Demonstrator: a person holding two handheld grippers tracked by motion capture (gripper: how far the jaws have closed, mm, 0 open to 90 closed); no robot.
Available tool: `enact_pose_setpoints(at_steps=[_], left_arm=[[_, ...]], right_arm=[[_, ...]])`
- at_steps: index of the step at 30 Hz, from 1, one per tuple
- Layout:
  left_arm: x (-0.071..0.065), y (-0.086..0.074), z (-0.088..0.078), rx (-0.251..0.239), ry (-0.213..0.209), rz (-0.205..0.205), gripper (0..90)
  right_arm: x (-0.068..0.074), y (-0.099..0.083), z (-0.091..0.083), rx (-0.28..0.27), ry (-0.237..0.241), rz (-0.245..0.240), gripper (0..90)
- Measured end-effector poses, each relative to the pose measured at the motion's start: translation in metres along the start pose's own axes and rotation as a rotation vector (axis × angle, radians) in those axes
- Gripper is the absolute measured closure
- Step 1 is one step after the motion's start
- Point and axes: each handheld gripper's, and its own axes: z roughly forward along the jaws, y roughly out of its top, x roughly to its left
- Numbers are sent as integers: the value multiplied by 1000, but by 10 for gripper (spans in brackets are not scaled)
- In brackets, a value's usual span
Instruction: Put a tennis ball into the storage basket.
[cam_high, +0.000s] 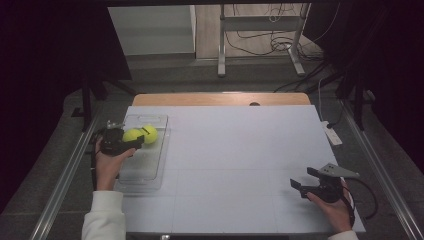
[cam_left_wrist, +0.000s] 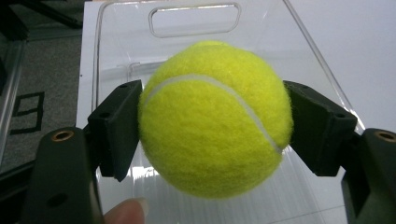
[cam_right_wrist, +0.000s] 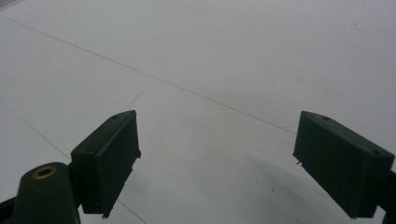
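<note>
Two tennis balls over the clear tray at the desk's left edge, one of them clamped in the left gripper.

White sheet covers the desk (cam_high: 240, 165), a strip of wood bare along its far edge, dark curtains either side and cables on the floor beyond. From the high view, the left gripper (cam_high: 134, 140) holds a tennis ball (cam_high: 132, 135) over the clear tray (cam_high: 150, 172), just beside a second ball (cam_high: 149, 133). The left gripper view brings the held ball (cam_left_wrist: 215, 119) up close, both pads pressed on its sides, the tray's handle slot (cam_left_wrist: 194, 19) behind and a fingertip (cam_left_wrist: 127, 212) at the bottom. Over at the near right corner, the right gripper (cam_high: 303, 181) sits with jaws wide apart and nothing between them; the right gripper view confirms bare white surface (cam_right_wrist: 224, 70).
</note>
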Motion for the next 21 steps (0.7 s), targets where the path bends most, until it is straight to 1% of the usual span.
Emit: enact_pose_setpoints(at_steps=[8,11,16,21], left_arm=[[1,-2,7,54,7,13,257],[0,-2,6,51,-4,11,256],[0,-2,6,59,-1,22,256],[1,-2,6,59,1,14,255]], right_arm=[[0,0,0,1,0,-3,142],[0,0,0,3,1,-3,142],[0,0,1,4,2,-3,142],[0,0,1,5,2,-3,141]])
